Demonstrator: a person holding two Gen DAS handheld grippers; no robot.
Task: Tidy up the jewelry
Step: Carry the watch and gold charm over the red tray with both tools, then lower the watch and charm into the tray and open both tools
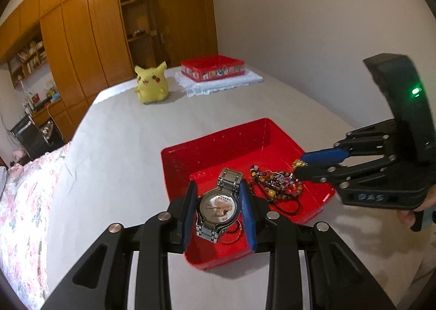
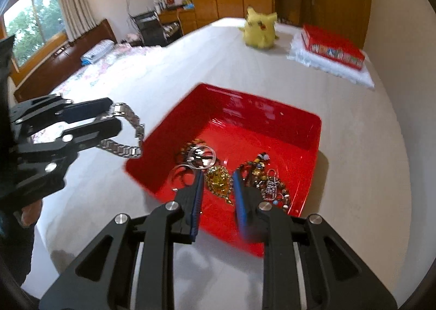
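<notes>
A red tray [image 1: 231,146] [image 2: 272,108] sits on the grey table and holds jewelry. My left gripper [image 1: 219,192] is shut on a silver wristwatch [image 1: 218,206] and holds it above the tray's near corner; its band [image 2: 128,130] hangs from the left gripper in the right wrist view. My right gripper [image 2: 218,181] [image 1: 298,166] is closed around a gold brooch [image 2: 218,181] [image 1: 298,164] over the tray. Beaded bracelets with a sparkly pendant [image 1: 278,181] [image 2: 269,184] and clear rings [image 2: 199,160] lie in the tray.
A yellow Pikachu plush [image 1: 151,82] [image 2: 260,29] and a red tin box [image 1: 212,67] [image 2: 332,45] on a white lace cloth [image 1: 218,82] stand at the table's far end. Wooden wardrobes stand behind; a floral bed [image 1: 24,201] lies left.
</notes>
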